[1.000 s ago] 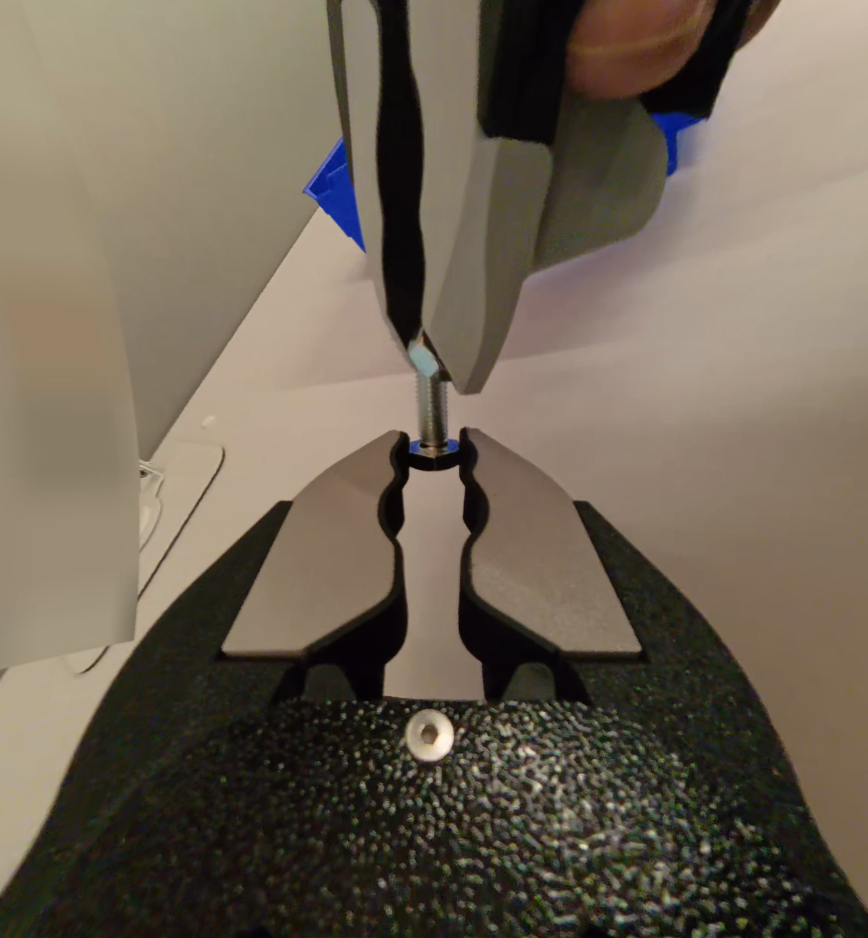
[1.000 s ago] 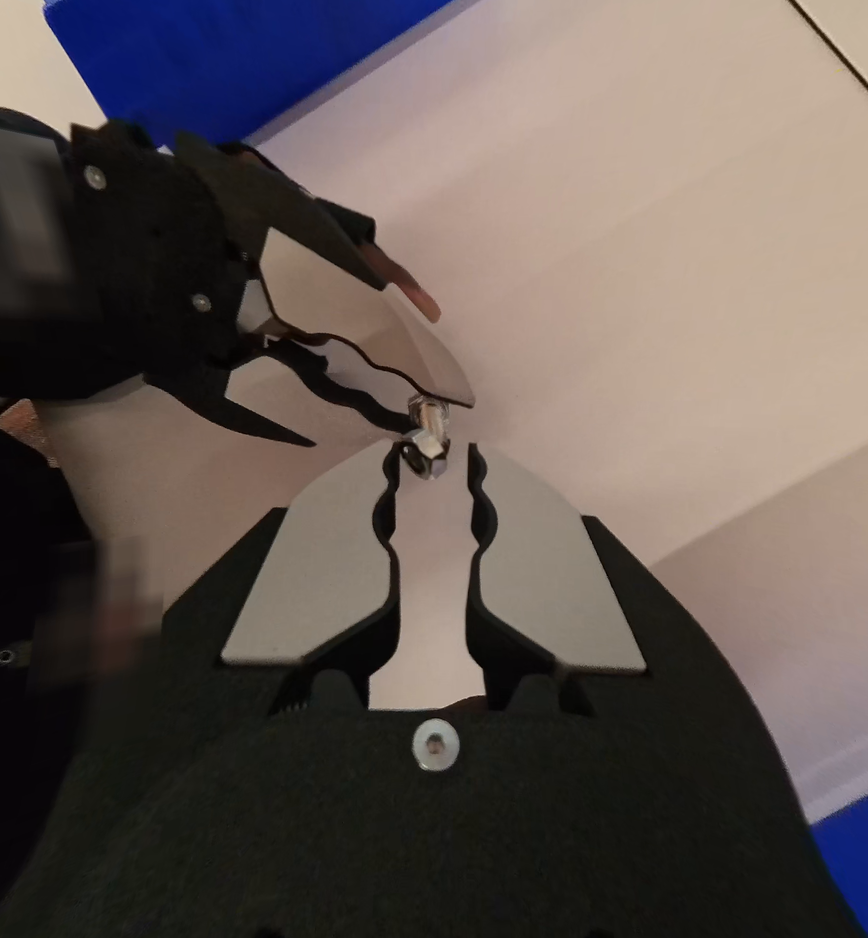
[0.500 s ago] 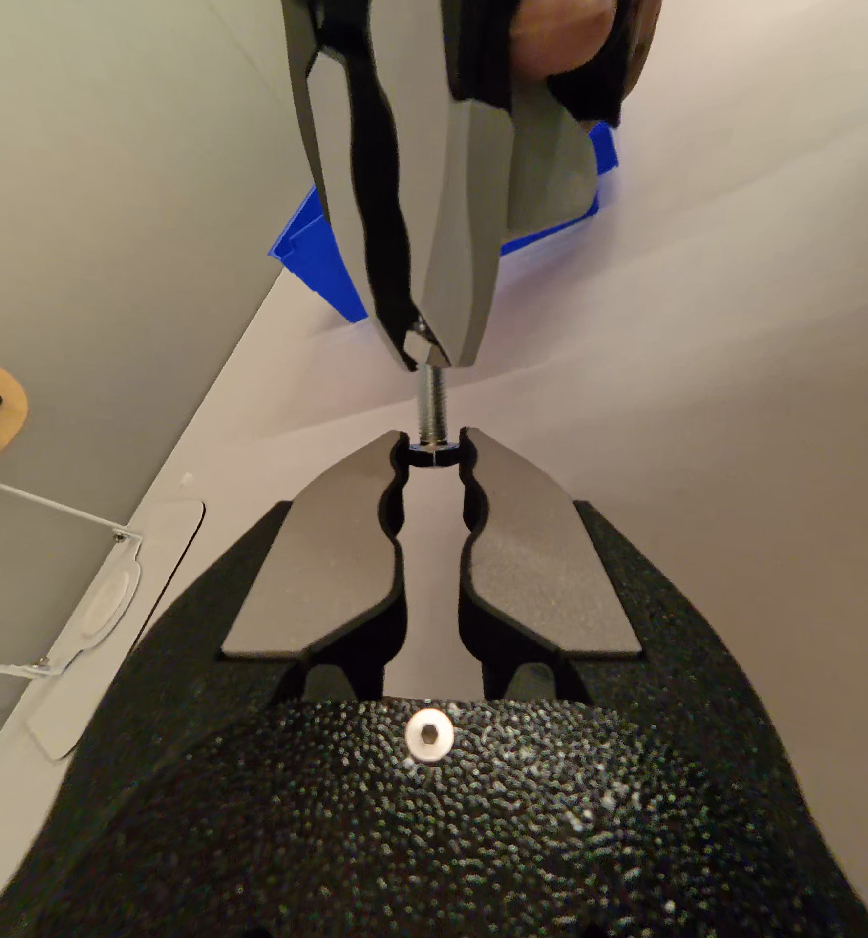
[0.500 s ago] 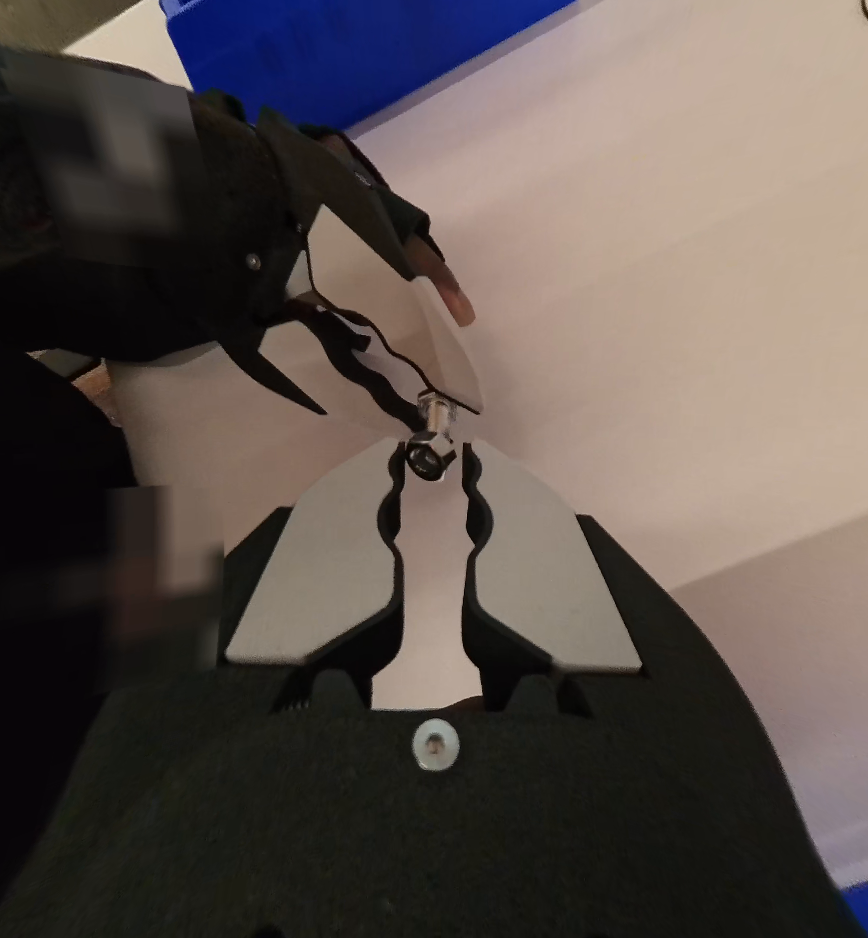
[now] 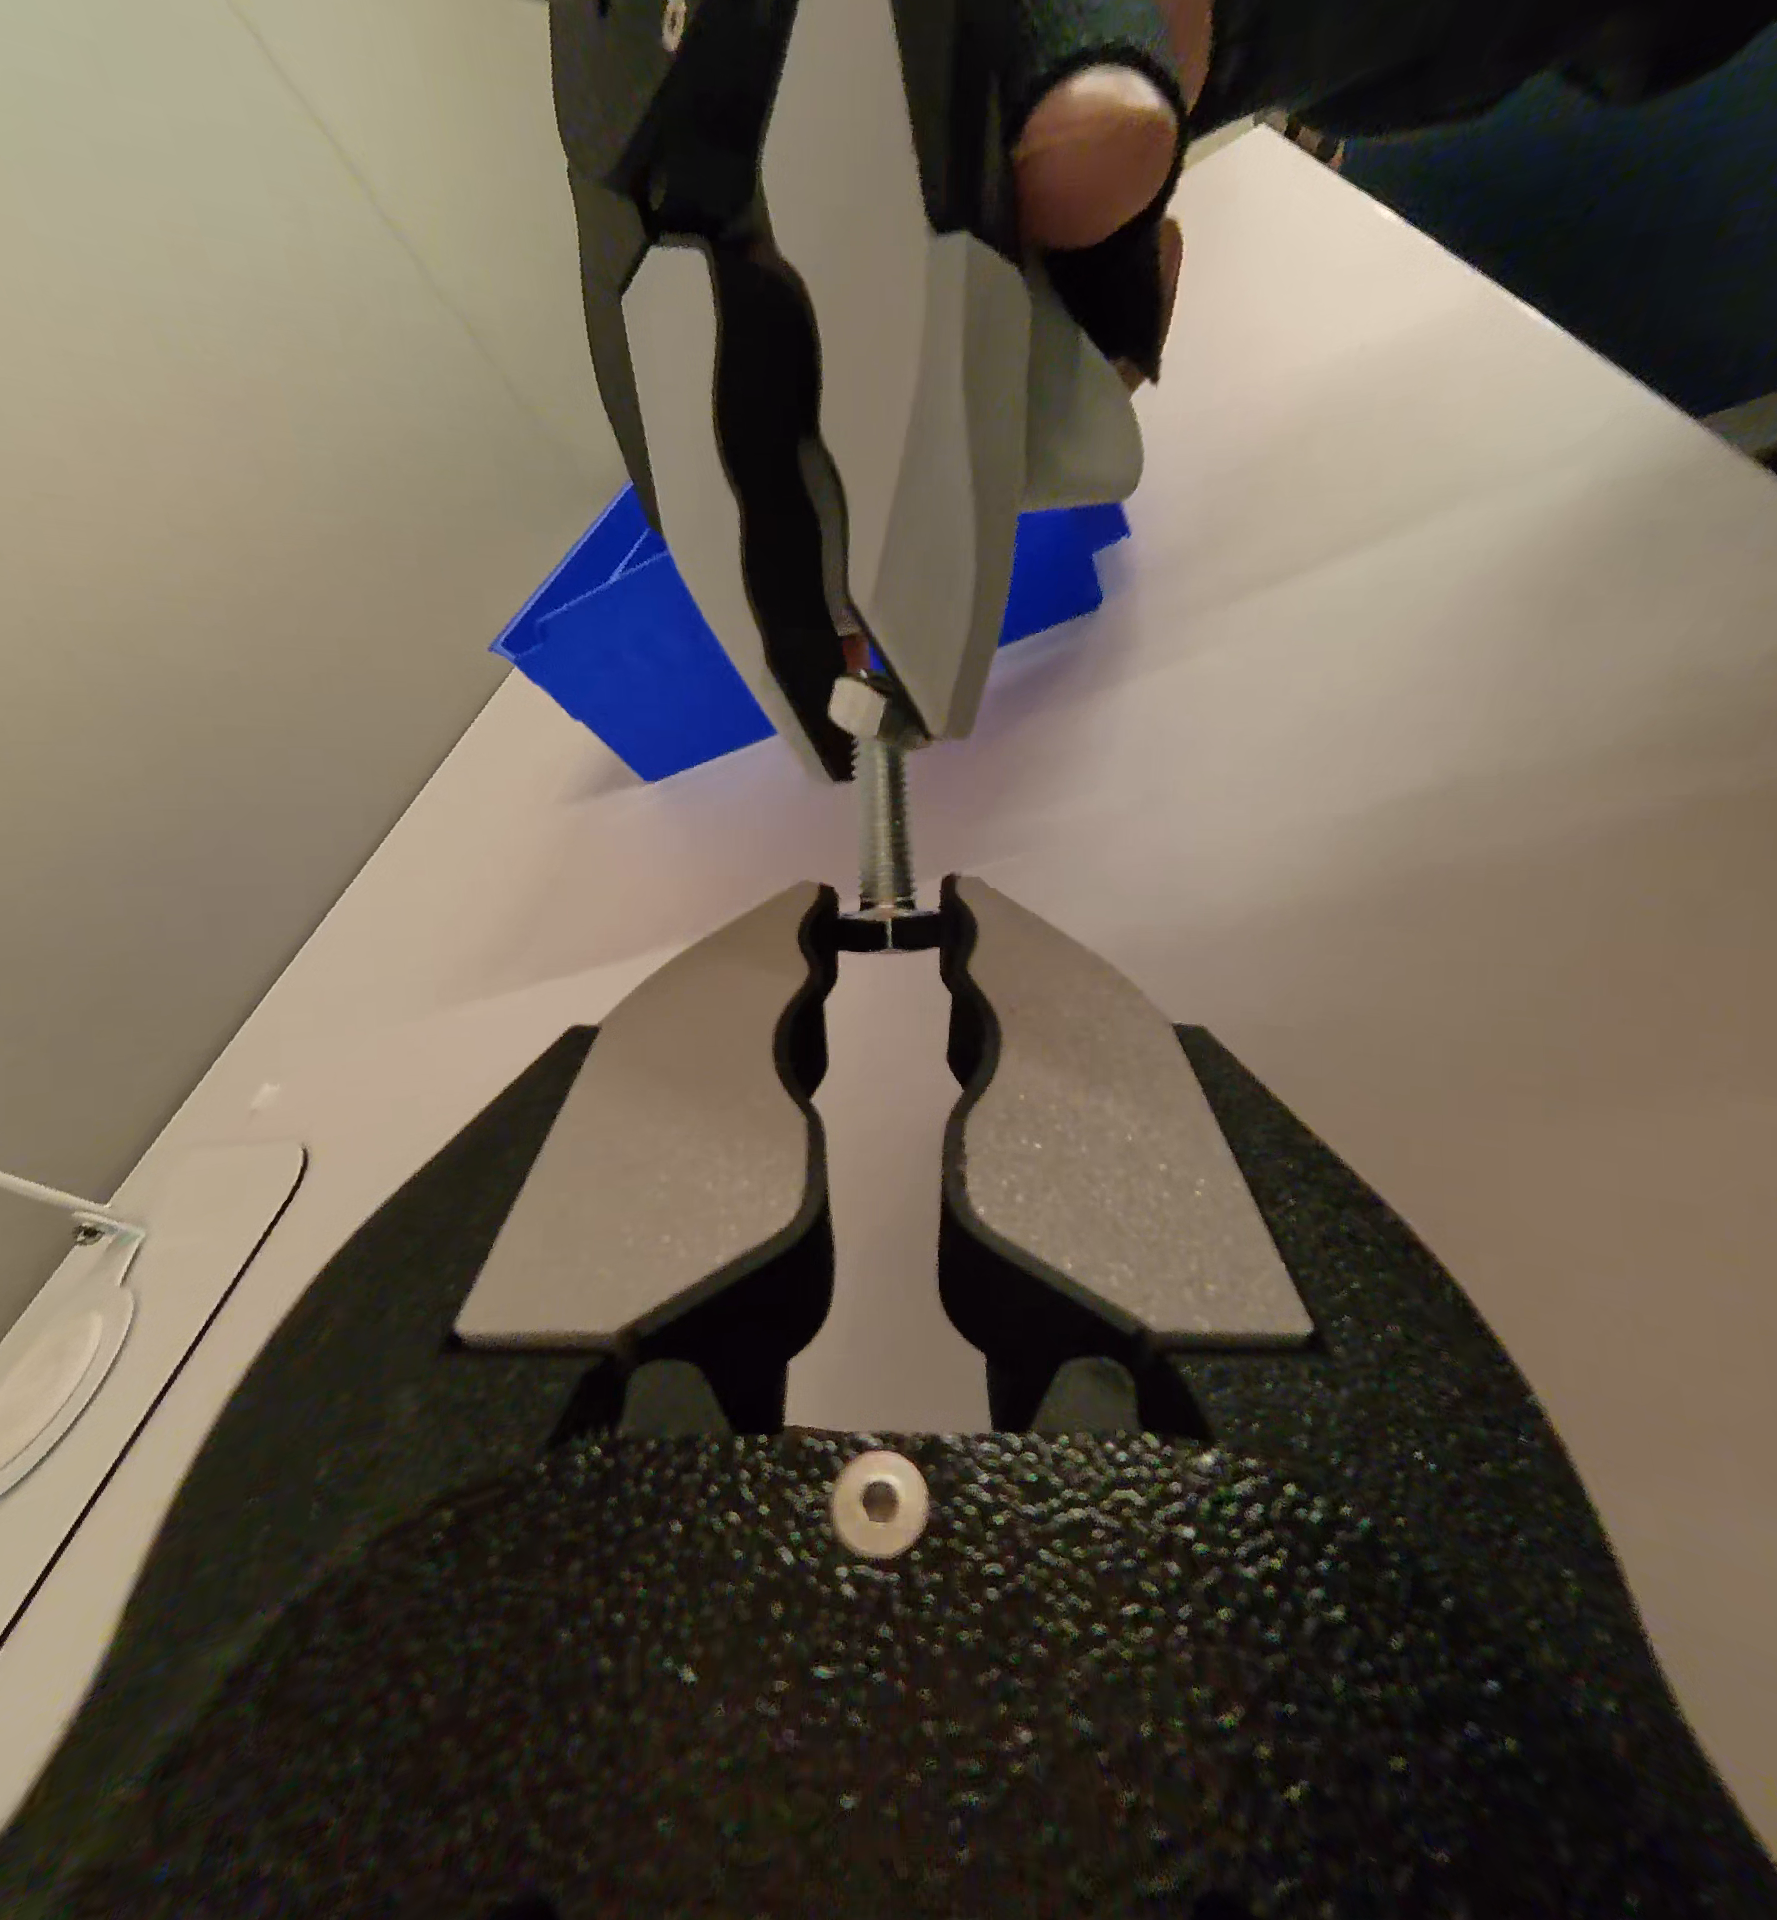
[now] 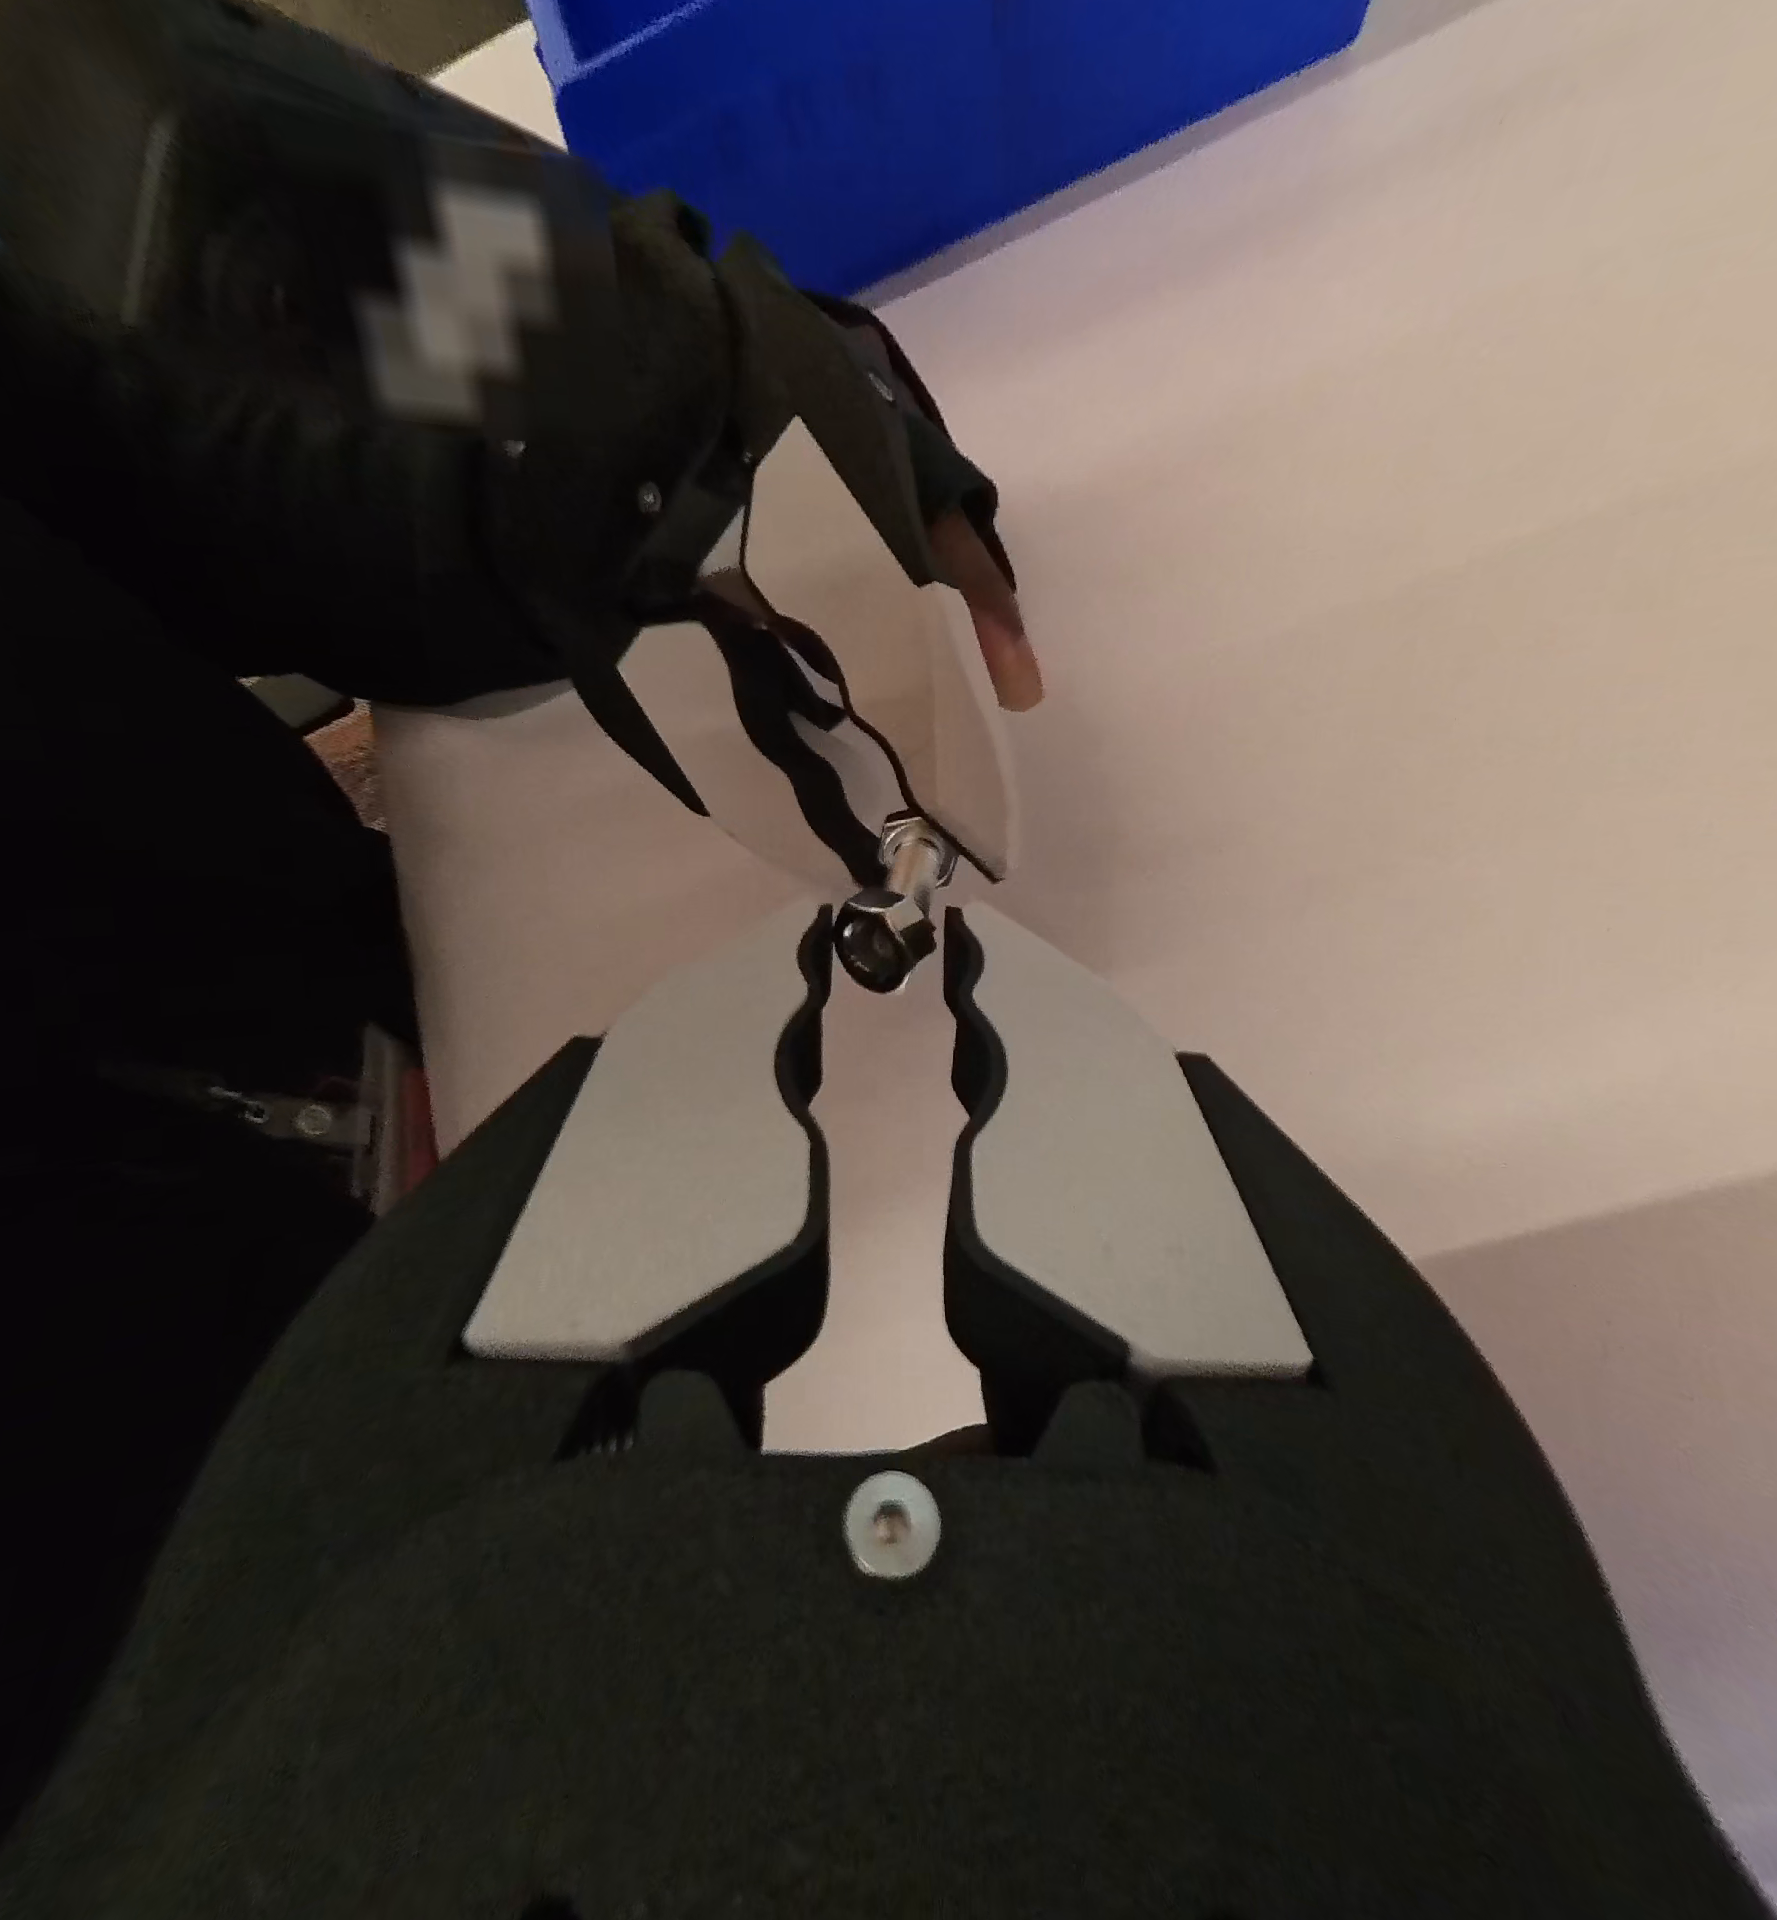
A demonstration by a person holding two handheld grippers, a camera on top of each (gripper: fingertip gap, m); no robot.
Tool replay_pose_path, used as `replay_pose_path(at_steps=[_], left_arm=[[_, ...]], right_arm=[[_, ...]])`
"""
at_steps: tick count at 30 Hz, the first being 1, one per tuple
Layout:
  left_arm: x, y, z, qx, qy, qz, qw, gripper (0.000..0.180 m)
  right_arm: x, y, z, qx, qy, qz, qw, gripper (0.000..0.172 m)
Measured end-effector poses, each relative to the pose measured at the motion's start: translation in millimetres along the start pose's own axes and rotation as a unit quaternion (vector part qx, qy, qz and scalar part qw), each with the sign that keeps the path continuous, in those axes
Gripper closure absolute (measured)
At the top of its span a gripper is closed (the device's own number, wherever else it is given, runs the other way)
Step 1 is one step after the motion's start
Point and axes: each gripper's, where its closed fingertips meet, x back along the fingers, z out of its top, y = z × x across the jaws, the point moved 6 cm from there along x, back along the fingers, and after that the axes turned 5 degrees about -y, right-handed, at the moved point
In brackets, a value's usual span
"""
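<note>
1. Bolt (image 5: 886,821): a silver threaded bolt, held in the air above the white worktop (image 5: 1383,831), well in from its edges. Its shank runs straight from one gripper to the other.
2. Nut (image 5: 886,928): I see it edge-on as a dark, flat piece at the lower end of the shank. The thread enters its bore. How far it is threaded in I cannot tell.
3. Left gripper (image 5: 886,914): narrow, with both black pads pressed on the nut's opposite sides, right at the fingertips.
4. Right gripper (image 6: 882,925): also narrow, closed on the bolt's hex head (image 6: 879,940). In the left wrist view the head sits pinched between its two tips. In its own view the head fills the space between them, and the fit at the right-hand pad is too close for me to judge.
5. Fingertip (image 5: 1092,156): a person's fingertip in a black fingerless glove rests on the right gripper's body, with a dark sleeve behind it.
6. Blue bin (image 5: 645,665): it stands at the far edge of the worktop against the grey wall (image 5: 188,416), well apart from both grippers.
7. Clear plastic bracket (image 5: 22,1351): it sits at the worktop's left edge.
</note>
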Motion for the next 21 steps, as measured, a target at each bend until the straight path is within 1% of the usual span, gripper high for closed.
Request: replay_pose_path(at_steps=[8, 12, 16, 21], left_arm=[[4, 1, 6, 0.031, 0.048, -0.028, 0.998, 0.163], [6, 3, 10, 0.049, 0.075, -0.052, 0.995, 0.163], [10, 6, 16, 0.082, 0.125, -0.088, 0.985, 0.163], [17, 6, 25, 0.122, 0.202, -0.124, 0.964, 0.163]], right_arm=[[6, -6, 4, 0.008, 0.011, 0.03, 0.999, 0.152], [10, -11, 6, 0.007, 0.021, 0.057, 0.998, 0.152], [14, -16, 9, -0.01, 0.045, 0.116, 0.992, 0.152], [16, -19, 15, -0.054, 0.095, 0.212, 0.971, 0.151]])
